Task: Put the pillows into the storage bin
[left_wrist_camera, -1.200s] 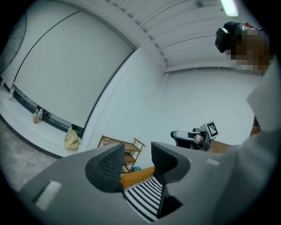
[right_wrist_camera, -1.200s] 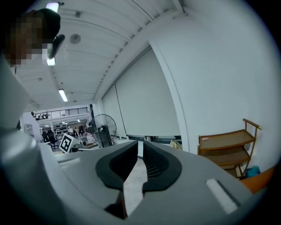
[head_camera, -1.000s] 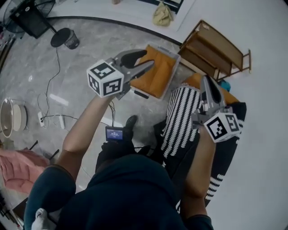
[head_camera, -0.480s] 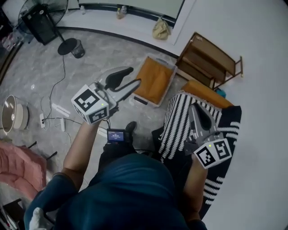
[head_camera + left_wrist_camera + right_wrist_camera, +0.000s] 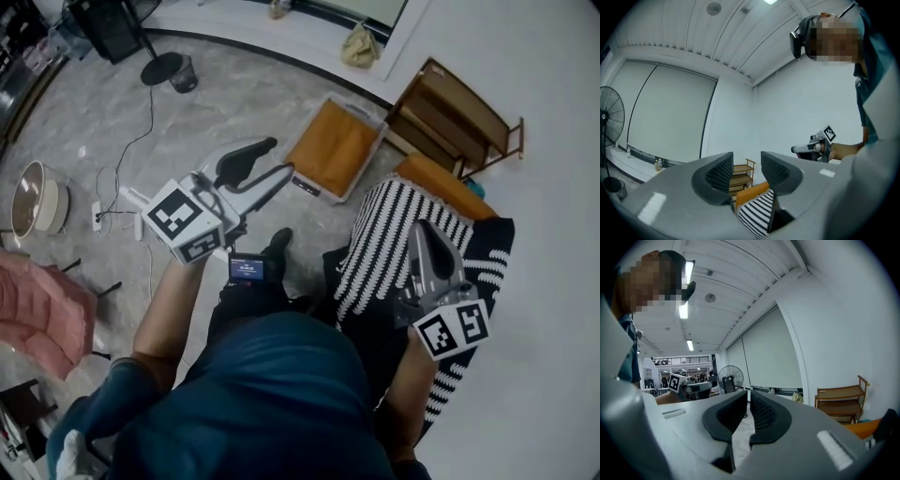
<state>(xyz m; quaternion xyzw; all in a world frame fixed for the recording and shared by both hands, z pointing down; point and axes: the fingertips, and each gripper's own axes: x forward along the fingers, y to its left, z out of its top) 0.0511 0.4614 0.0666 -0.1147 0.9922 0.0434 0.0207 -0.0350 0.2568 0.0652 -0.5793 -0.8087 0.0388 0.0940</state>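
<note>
Jaws on the left tool [image 5: 279, 157] stand apart, empty. Right tool [image 5: 424, 231], closed on nothing, hovers over the striped pillow [image 5: 384, 246].

pillow [image 5: 333, 148]: orange | second pillow [image 5: 389, 246]: black-white stripes | shelf [image 5: 452, 105]: brown | floor [image 5: 234, 103]: grey marbled

This is a bare, studio-like room inside a larger hall, not a lived-in home. A wooden shelf rack [image 5: 459, 117] stands against a blank white wall, with polished grey stone floor [image 5: 234, 103] before it. Well to its left are a white power strip [image 5: 97, 217] and a pedestal fan [image 5: 730, 377]. Strip lights [image 5: 684, 310] hang from a slatted ceiling above.
</note>
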